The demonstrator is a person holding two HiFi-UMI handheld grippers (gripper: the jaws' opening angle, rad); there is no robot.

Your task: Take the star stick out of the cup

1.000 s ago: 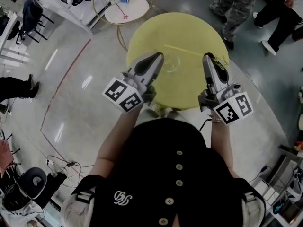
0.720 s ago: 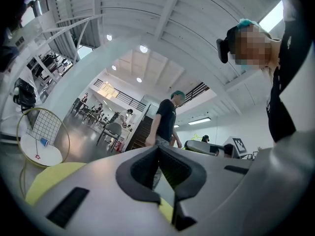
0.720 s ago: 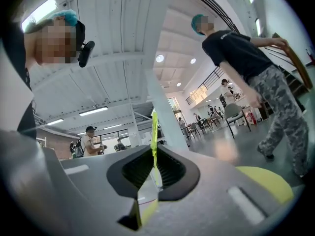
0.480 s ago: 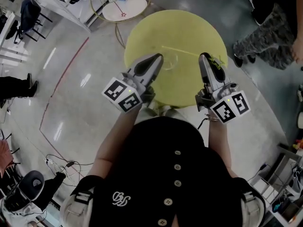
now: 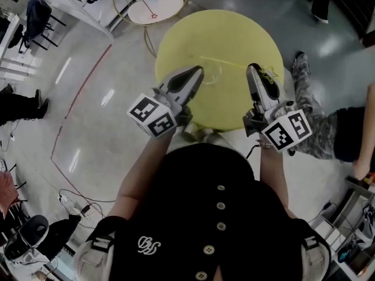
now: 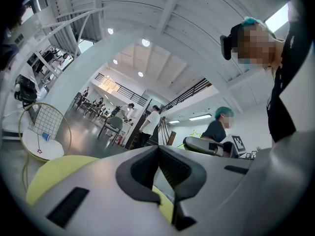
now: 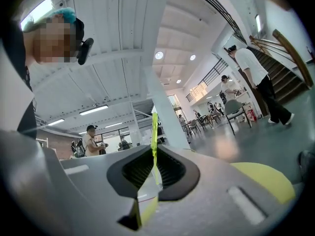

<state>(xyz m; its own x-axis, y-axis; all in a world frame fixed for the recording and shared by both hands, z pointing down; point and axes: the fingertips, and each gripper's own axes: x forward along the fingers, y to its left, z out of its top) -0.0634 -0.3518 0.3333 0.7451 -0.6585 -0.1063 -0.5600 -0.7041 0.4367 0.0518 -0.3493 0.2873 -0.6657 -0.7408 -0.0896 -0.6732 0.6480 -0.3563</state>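
A round yellow table (image 5: pixel 218 33) stands in front of me. On it I make out the faint ring of a clear cup (image 5: pixel 212 75). My right gripper (image 5: pixel 255 70) is shut on the yellow-green star stick (image 5: pixel 270 74). The star sits by the fingertips, and the thin shaft runs left past the cup. Whether it touches the cup I cannot tell. In the right gripper view the star stick (image 7: pixel 154 129) rises from between the closed jaws of that gripper (image 7: pixel 154 150). My left gripper (image 5: pixel 195 71) hovers just left of the cup. Its jaws (image 6: pixel 158 148) are shut on nothing.
A small white round table (image 5: pixel 153 9) with a wire rack stands beyond the yellow one at the back left. A person's camouflage-trousered leg (image 5: pixel 313 130) is close on the right. Chairs and desks line the far left.
Both grippers have hardly moved. The people beyond the table have walked to the right, and one leg now stands close beside my right gripper.
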